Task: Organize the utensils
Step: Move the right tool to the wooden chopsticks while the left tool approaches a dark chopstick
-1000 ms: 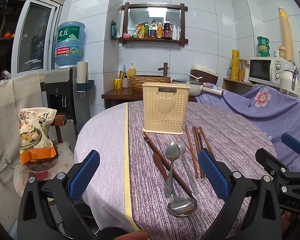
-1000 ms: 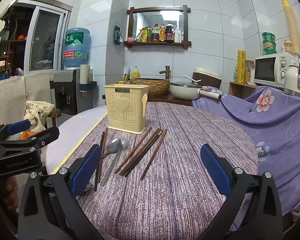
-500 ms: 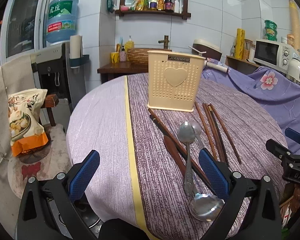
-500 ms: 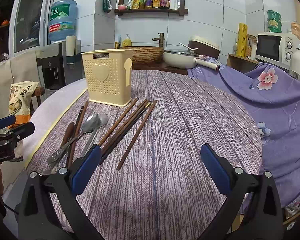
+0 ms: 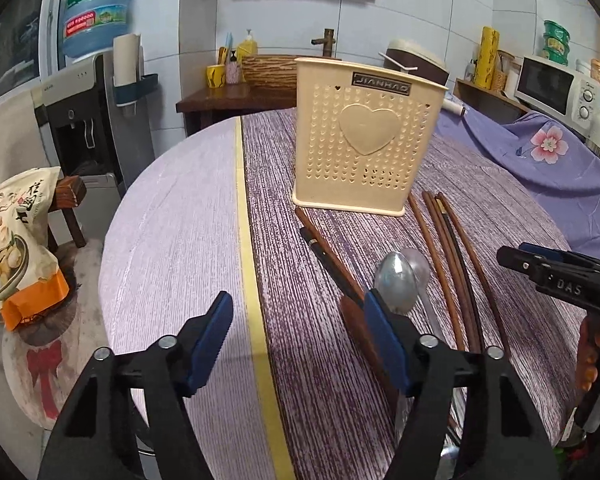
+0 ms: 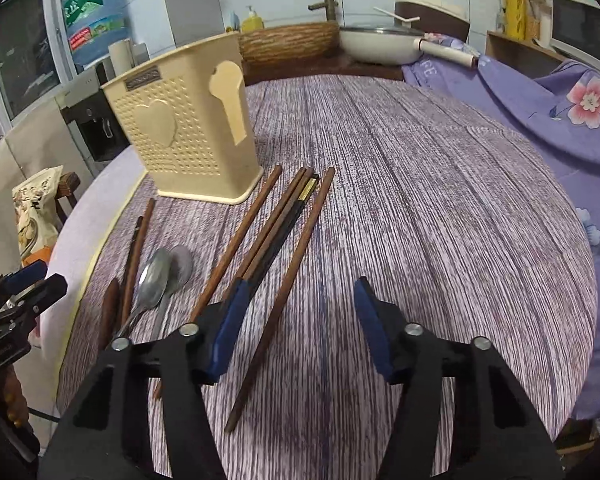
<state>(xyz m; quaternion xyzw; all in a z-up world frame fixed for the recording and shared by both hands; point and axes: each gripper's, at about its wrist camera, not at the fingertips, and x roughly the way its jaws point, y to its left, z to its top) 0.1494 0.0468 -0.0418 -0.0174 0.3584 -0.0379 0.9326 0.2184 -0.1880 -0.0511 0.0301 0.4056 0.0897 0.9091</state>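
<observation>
A cream perforated utensil holder (image 5: 364,140) (image 6: 188,136) stands upright on the round table. In front of it lie two metal spoons (image 5: 396,280) (image 6: 156,272), a bundle of brown chopsticks (image 5: 440,248) (image 6: 276,220), and another pair (image 5: 324,248) to their left. My left gripper (image 5: 296,312) hovers over the cloth just left of the spoons, its jaws closing with nothing between them. My right gripper (image 6: 300,296) is over the lower ends of the chopsticks, jaws closing. The rightmost chopstick (image 6: 296,256) runs between its pads, which do not touch it.
A snack bag (image 5: 20,240) sits on a stool left of the table, by a water dispenser (image 5: 84,120). A flowered purple cloth (image 6: 540,112) covers something at the right. A white pan (image 6: 380,44) and a woven basket (image 6: 288,42) stand behind the table.
Both grippers have moved forward and tipped down toward the utensils, which now look nearer. Both pairs of jaws have narrowed from wide open.
</observation>
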